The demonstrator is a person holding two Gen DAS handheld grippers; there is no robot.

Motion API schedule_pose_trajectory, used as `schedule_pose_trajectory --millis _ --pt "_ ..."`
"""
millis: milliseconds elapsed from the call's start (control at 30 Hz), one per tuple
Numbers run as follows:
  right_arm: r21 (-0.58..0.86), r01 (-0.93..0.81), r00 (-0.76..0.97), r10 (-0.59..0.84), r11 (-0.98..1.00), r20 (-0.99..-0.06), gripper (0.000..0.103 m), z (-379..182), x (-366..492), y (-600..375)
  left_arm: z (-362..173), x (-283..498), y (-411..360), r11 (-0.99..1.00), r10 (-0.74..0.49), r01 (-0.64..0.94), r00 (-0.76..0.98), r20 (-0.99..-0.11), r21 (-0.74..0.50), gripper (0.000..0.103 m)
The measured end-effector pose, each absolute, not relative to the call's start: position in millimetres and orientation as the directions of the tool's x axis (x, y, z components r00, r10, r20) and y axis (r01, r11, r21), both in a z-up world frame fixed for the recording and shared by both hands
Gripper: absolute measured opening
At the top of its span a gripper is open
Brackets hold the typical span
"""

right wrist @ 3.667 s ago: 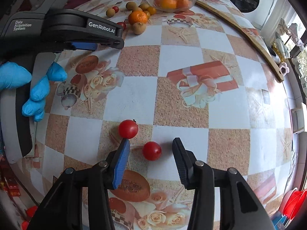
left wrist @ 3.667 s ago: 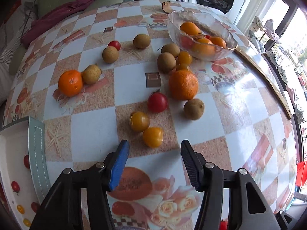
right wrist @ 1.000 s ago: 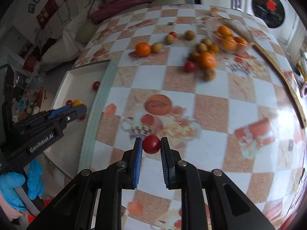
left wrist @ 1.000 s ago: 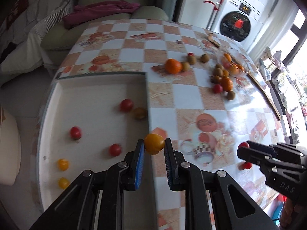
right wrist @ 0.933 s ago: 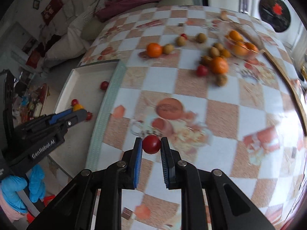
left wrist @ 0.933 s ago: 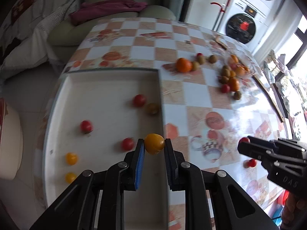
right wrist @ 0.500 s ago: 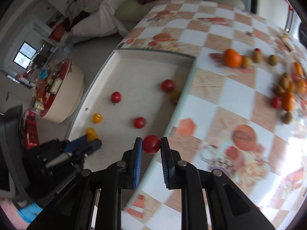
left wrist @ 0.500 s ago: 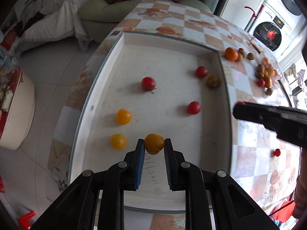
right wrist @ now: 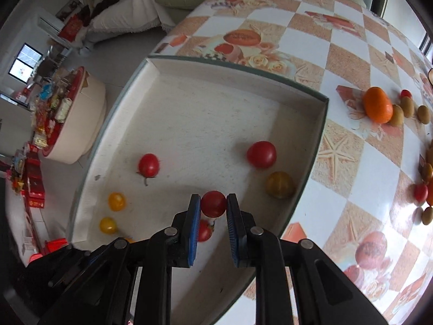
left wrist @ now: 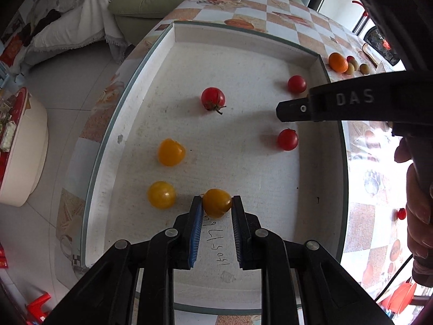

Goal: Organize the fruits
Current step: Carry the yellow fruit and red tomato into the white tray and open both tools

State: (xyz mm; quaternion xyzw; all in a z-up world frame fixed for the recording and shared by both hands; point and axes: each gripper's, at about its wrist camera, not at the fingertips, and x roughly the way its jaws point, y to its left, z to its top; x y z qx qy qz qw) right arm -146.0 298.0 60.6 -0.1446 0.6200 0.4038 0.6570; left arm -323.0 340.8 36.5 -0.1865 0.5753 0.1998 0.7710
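My left gripper (left wrist: 216, 203) is shut on a yellow tomato (left wrist: 217, 202) low over the white tray (left wrist: 130, 113), beside two other yellow tomatoes (left wrist: 161, 198) (left wrist: 171, 152). Three red tomatoes (left wrist: 213, 98) (left wrist: 287, 139) (left wrist: 297, 84) lie farther in. My right gripper (right wrist: 213, 203) is shut on a red tomato (right wrist: 213, 204) above the tray (right wrist: 316, 151), with another red tomato (right wrist: 204, 232) just under it. In the left wrist view the right gripper's black finger (left wrist: 324, 107) reaches in over the tray's right side.
On the checked table right of the tray sit an orange (right wrist: 377, 104), several brown fruits (right wrist: 407, 106) and red tomatoes (right wrist: 420, 192). A dark yellow tomato (right wrist: 279, 184) and a red one (right wrist: 261, 154) lie by the tray's right wall. A round cream stool (right wrist: 73, 116) stands on the floor to the left.
Both grippers have moved from the table over the tray and come lower, each still holding its tomato. The tray's tomatoes look nearer and larger.
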Motion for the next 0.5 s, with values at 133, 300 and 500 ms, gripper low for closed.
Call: schedule_pose_trajectory --millis 133,300,500 --pt "0.29 -0.717 -0.09 0.329 0.633 -0.94 0.021 54 -147 304 35 -321 339 0.859 0.099 -0.51 0.252 -0.963 -0.045 0.022" --pt "0.285 -0.72 -0.092 0.321 0.632 -0.943 0.022 51 -146 311 35 -318 340 0.863 0.085 -0.501 0.258 -0.962 -0.058 0.043" --pt "0.294 -0.714 -0.082 0.341 0.636 -0.937 0.071 52 -142 312 45 -317 336 0.876 0.131 -0.482 0.29 -0.948 -0.026 0.07"
